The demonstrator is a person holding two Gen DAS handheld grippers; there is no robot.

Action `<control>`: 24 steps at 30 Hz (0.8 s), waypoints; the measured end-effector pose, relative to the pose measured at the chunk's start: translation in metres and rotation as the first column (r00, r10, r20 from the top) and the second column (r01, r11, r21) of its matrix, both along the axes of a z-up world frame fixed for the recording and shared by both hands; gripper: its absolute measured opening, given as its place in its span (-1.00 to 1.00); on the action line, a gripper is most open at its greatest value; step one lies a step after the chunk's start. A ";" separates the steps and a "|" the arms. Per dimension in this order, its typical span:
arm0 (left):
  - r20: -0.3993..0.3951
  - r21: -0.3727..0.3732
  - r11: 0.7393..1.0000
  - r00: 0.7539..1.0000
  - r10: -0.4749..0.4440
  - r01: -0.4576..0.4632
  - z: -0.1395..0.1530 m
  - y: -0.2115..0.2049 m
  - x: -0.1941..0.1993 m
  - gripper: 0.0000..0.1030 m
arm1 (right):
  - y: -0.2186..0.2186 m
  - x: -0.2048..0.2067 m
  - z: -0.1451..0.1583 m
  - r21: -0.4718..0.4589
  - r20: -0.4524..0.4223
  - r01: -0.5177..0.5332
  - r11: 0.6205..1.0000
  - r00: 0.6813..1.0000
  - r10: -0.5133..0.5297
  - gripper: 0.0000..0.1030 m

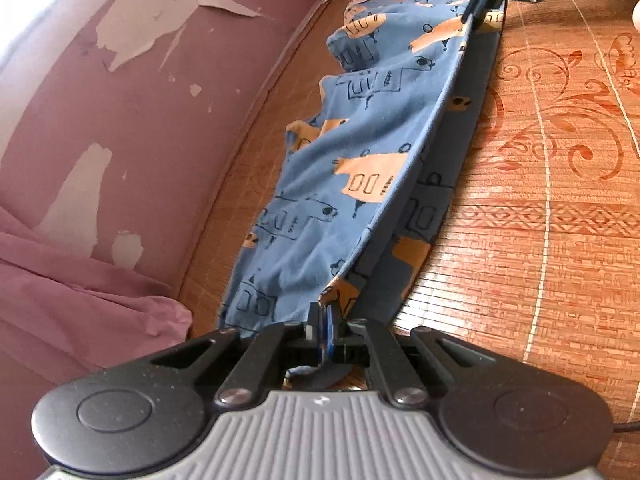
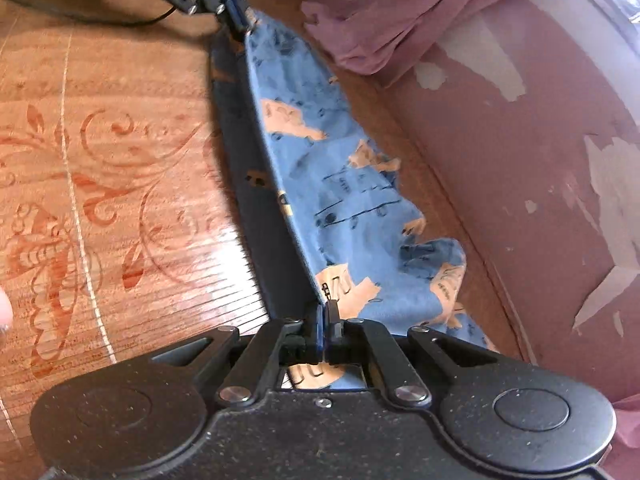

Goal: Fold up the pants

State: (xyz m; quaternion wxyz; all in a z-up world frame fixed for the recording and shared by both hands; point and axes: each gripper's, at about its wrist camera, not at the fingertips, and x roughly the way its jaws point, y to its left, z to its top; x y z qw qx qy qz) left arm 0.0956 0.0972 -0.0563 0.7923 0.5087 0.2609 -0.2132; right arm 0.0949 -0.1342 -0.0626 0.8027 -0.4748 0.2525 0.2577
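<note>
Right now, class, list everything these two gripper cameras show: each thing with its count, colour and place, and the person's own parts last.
pants: one, blue with orange and dark prints, stretched taut between both grippers above the mat
mat: one, orange-brown woven with floral pattern, under the pants
sofa back: one, maroon and peeling, beside the mat
cloth: pink, bunched against the sofa back
cable: one, black, on the mat
left gripper: black, shut on pants
right gripper: black, shut on pants
</note>
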 end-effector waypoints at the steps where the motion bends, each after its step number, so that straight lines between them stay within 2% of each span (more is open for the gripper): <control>1: 0.011 0.002 1.000 1.000 -0.002 0.002 0.001 -0.001 -0.002 -0.96 | -0.001 -0.003 0.005 0.014 0.014 0.002 1.000 1.000 -0.002 -1.00; 5: 0.003 0.026 1.000 1.000 -0.008 0.008 -0.001 0.000 -0.005 -0.96 | 0.000 -0.012 0.014 0.018 0.023 -0.016 1.000 1.000 0.016 -1.00; 10: -0.061 0.020 1.000 0.998 0.014 -0.013 -0.004 0.002 0.002 -0.94 | 0.005 -0.017 -0.005 -0.022 -0.030 -0.022 1.000 0.999 0.021 -0.99; 12: -0.103 -0.009 0.999 0.994 0.031 -0.033 0.002 0.003 0.005 -0.78 | 0.003 -0.017 0.000 -0.003 -0.030 -0.014 1.000 0.999 0.014 -0.85; 13: -0.114 -0.028 0.999 0.993 0.042 -0.045 0.005 0.003 0.005 -0.75 | -0.001 -0.016 0.004 0.022 -0.041 -0.001 1.000 0.999 0.002 -0.58; 14: -0.126 -0.046 0.997 0.990 0.057 -0.063 0.008 0.003 0.004 -0.63 | -0.006 -0.016 0.010 0.046 -0.049 0.016 0.999 0.999 -0.013 -0.27; 15: -0.138 -0.072 0.994 0.988 0.075 -0.086 0.013 0.003 0.004 -0.44 | -0.014 -0.015 0.016 0.068 -0.052 0.030 0.997 0.998 -0.027 -0.09; 16: -0.144 -0.102 0.989 0.985 0.093 -0.108 0.018 0.002 0.003 -0.30 | -0.023 -0.015 0.022 0.096 -0.051 0.052 0.994 0.998 -0.047 0.28; 17: -0.144 -0.137 0.981 0.983 0.116 -0.136 0.023 0.000 0.003 -0.03 | -0.032 -0.016 0.029 0.122 -0.051 0.080 0.989 0.996 -0.074 0.53; 18: -0.146 -0.188 0.968 0.979 0.142 -0.168 0.030 -0.004 0.002 0.15 | -0.042 -0.015 0.035 0.146 -0.048 0.114 0.983 0.993 -0.108 0.61; 20: -0.159 -0.289 0.935 0.973 0.166 -0.206 0.043 -0.017 -0.001 0.33 | -0.065 -0.016 0.045 0.195 -0.038 0.205 0.959 0.979 -0.201 0.80; 22: -0.179 -0.395 0.886 0.967 0.183 -0.241 0.055 -0.039 -0.003 0.56 | -0.091 -0.014 0.051 0.247 -0.025 0.311 0.918 0.949 -0.315 0.96; 24: -0.195 -0.513 0.823 0.967 0.164 -0.244 0.062 -0.067 -0.003 0.78 | -0.115 -0.009 0.055 0.307 -0.023 0.410 0.859 0.905 -0.424 0.98</control>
